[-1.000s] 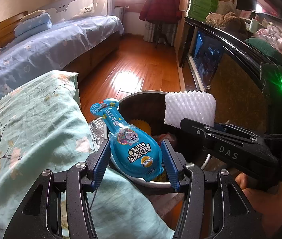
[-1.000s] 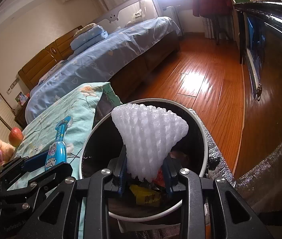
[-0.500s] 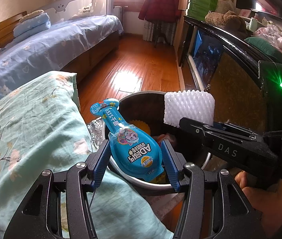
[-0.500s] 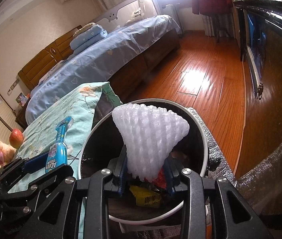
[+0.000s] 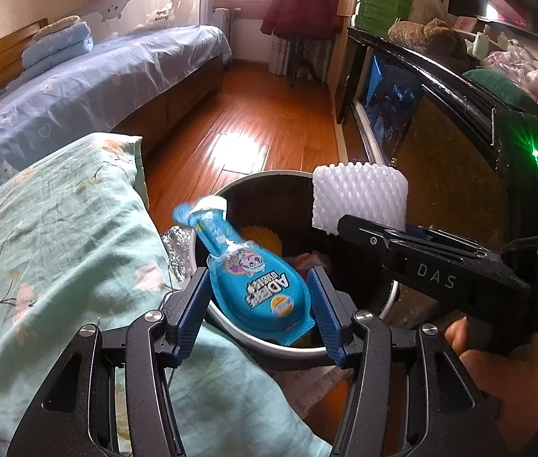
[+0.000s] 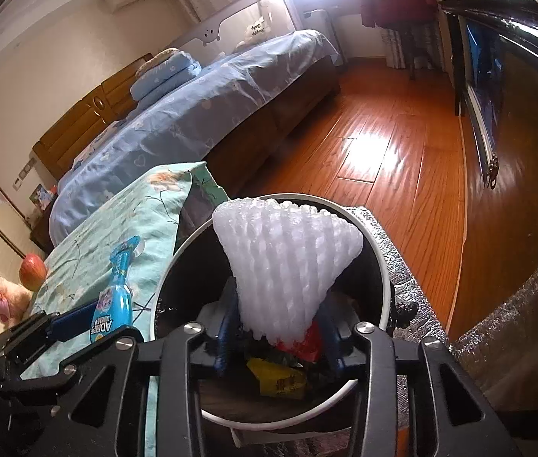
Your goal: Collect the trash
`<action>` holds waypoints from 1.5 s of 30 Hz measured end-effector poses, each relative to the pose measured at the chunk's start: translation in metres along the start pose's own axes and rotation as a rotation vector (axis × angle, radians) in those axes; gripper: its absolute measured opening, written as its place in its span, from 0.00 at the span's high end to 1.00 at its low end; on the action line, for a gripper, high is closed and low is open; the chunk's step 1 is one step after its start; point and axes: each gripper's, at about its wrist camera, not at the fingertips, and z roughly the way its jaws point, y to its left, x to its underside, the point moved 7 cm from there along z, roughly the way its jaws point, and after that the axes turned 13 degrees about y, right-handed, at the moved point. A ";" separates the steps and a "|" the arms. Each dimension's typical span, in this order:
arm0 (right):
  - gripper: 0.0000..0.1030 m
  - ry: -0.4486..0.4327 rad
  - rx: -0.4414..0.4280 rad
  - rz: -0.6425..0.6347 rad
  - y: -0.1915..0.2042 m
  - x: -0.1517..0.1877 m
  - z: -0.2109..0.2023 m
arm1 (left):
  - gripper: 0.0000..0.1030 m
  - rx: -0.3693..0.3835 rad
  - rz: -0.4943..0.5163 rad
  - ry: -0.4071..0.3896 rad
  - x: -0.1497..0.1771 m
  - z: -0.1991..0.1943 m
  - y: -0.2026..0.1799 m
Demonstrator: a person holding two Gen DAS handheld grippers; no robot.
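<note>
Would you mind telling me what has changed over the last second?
The right gripper has just been opening around the white foam net. The blue packet has tilted and blurred between the left gripper's fingers. Both hands stay over the bin.

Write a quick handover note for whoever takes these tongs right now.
Left tongs: blue drink pouch between the pads, over the round black bin; grip unclear, its top is blurred.
Right tongs: just been opening, pads look clear of the white foam fruit net, which sits between them above the bin.
Done: both pieces brought to the bin.
Left: let both drop in.
</note>
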 end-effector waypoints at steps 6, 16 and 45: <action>0.34 -0.001 -0.016 0.011 0.000 0.003 -0.003 | 0.38 0.006 -0.043 -0.017 0.007 -0.010 0.013; 0.32 -0.019 -0.025 0.002 0.017 0.014 -0.015 | 0.38 0.001 -0.145 -0.076 0.046 -0.046 0.050; 0.00 -0.269 -0.024 -0.227 0.141 0.075 -0.090 | 0.10 -0.208 -0.353 -0.365 0.142 -0.161 0.126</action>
